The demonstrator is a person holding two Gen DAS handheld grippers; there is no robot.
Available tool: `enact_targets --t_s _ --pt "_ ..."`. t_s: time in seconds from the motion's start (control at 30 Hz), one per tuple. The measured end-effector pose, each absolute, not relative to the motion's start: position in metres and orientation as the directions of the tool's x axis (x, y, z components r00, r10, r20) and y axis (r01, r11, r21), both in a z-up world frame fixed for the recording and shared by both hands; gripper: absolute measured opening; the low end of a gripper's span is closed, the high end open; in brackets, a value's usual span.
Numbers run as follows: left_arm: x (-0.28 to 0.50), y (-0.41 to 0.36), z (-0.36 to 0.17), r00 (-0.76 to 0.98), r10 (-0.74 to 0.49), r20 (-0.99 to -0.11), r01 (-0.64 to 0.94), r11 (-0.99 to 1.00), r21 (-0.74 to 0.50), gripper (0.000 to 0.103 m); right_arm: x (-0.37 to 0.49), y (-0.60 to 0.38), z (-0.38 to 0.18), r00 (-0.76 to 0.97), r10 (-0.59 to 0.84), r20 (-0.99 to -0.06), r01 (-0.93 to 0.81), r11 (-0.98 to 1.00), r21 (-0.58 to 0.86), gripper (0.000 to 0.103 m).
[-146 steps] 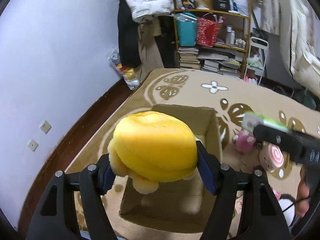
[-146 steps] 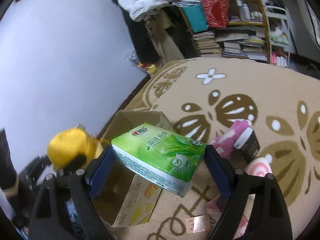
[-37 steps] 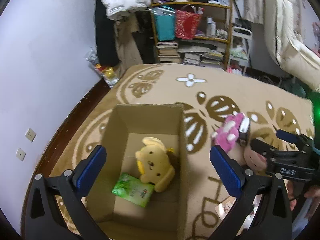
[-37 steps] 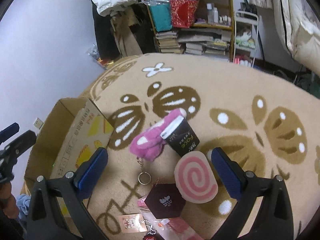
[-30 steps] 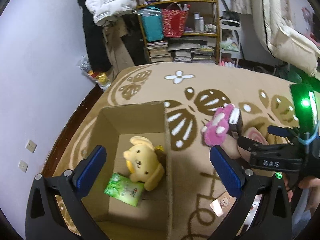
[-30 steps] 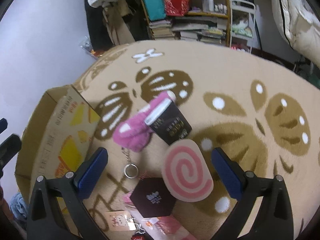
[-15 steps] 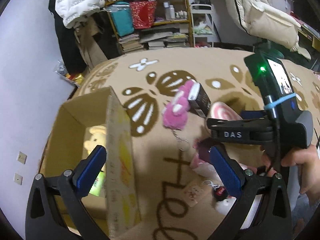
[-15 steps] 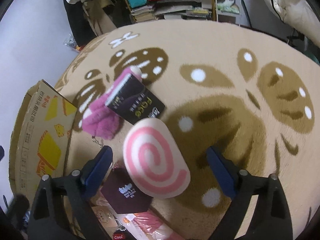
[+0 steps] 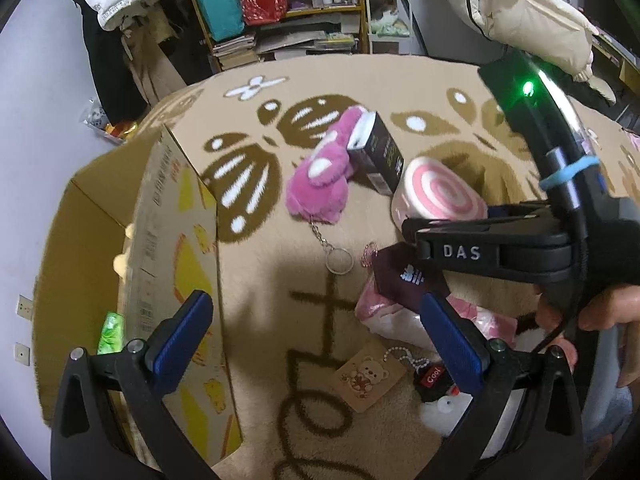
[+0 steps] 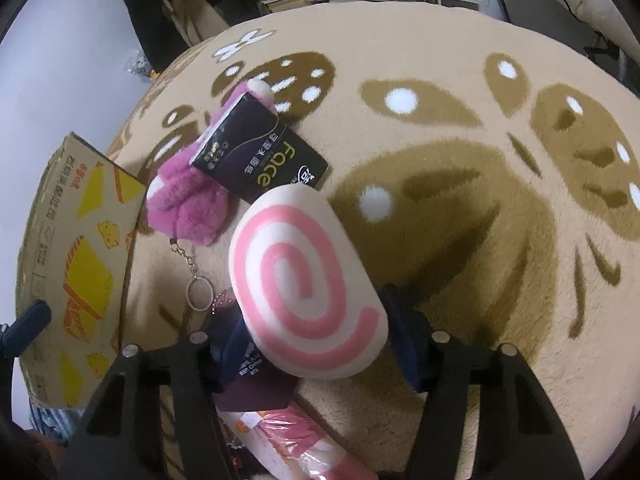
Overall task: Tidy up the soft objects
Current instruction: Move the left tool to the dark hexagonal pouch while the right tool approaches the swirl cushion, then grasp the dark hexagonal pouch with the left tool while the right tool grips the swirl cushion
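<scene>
— Already, how much of the sorting looks done?

— Part of it. On a patterned carpet (image 10: 460, 40), the cardboard box (image 9: 172, 208) shows a green tissue pack (image 9: 110, 334) and a sliver of a yellow plush (image 9: 122, 256) inside, as far as the left wrist view reaches over its wall. More remains outside.

— What is left on the floor?

— A pink plush keychain (image 9: 320, 178) lies under a black tissue pack (image 10: 260, 152); nearer are a dark hexagonal item (image 9: 404, 280), a pink wrapped packet (image 10: 288, 436), a bear card (image 9: 370, 374) and a white toy (image 9: 452, 412), only partly seen.

— And the hands?

— The right gripper (image 10: 312, 344) straddles the pink swirl cushion (image 10: 304, 280), which rests on the carpet touching the black pack. Its jaws are closing with the cushion between them; the pads look to be just meeting its sides, though whether they already press is hard to tell. The left gripper (image 9: 316, 336) hangs wide and empty over bare carpet between the box and the heap.

— So what stage is this?

— By the look of it, the pick-up of the next soft item, with the carry to the box not yet begun and several pieces to follow.
</scene>
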State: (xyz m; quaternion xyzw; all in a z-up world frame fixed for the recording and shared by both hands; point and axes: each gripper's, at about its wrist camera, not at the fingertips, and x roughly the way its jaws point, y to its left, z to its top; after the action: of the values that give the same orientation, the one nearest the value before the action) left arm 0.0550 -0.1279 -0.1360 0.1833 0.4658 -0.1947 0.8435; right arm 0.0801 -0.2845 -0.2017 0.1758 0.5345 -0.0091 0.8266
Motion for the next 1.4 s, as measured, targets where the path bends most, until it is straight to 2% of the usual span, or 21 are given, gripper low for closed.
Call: enact_targets --t_s 0.2,0.5,0.73,1.0,1.2,1.4 --pt "0.052 -0.135 -0.146 0.527 -0.155 -0.836 0.515 0.841 0.169 0.102 0.079 -0.289 -0.203 0.430 0.193 -0.882 0.222 0.925 0.310 0.059" --pt "0.048 -0.147 -0.143 0.561 -0.156 -0.813 0.549 0.805 0.224 0.102 0.081 -0.294 -0.204 0.431 0.215 -0.876 0.234 0.911 0.339 0.058" --pt "0.043 -0.160 -0.138 0.562 -0.210 -0.800 0.600 0.770 0.219 0.102 0.083 -0.297 -0.201 0.425 0.218 -0.878 0.246 0.906 0.344 0.056" --pt "0.052 -0.166 -0.149 0.491 -0.257 -0.832 0.628 0.767 0.133 0.102 0.083 -0.300 -0.196 0.425 0.205 -0.882 0.242 0.913 0.329 0.046" --pt "0.061 -0.171 -0.161 0.430 -0.296 -0.853 0.641 0.766 0.057 0.102 0.082 -0.309 -0.195 0.416 0.193 -0.889 0.278 0.904 0.326 0.045" --pt "0.061 -0.182 -0.179 0.398 -0.287 -0.871 0.657 0.752 0.052 0.098 0.083 -0.316 -0.199 0.420 0.215 -0.882 0.285 0.891 0.353 0.045"
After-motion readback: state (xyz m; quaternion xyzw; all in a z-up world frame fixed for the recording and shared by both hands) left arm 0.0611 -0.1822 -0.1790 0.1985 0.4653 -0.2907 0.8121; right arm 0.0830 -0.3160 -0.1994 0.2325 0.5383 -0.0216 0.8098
